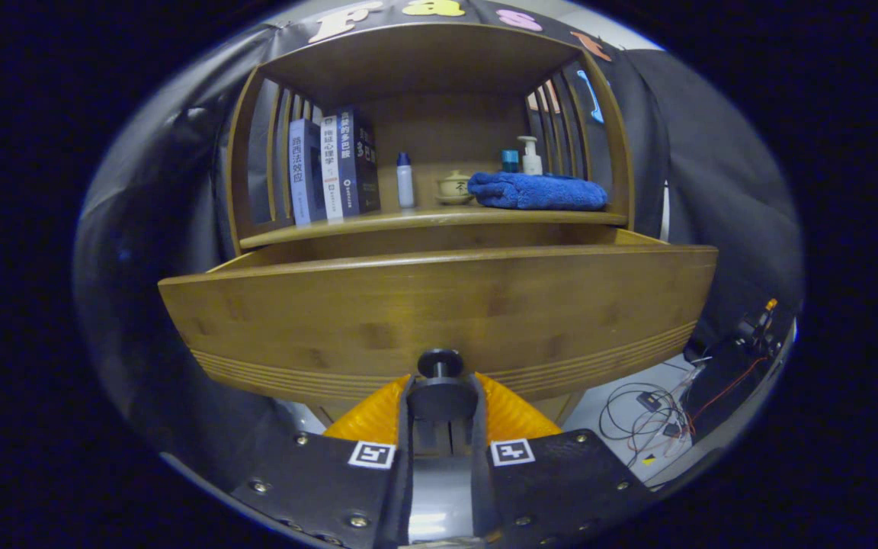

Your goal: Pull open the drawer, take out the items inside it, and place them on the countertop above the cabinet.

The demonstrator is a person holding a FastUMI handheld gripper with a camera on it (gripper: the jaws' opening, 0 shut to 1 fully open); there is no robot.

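Single fisheye on tool (441, 396), facing forward, low, close against drawer front (439, 313), shelf (431, 217) beyond

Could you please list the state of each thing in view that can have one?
Drawer: pulled partly open; inside hidden behind its front.
Knob: clamped between the tongs' fingers.
Tongs: shut on the knob.
Towel: folded, lying on the countertop.
Books: upright, side by side.
Bottle: upright, capped.
Pump bottle: upright behind the towel.
Cup: lidded, on a saucer.
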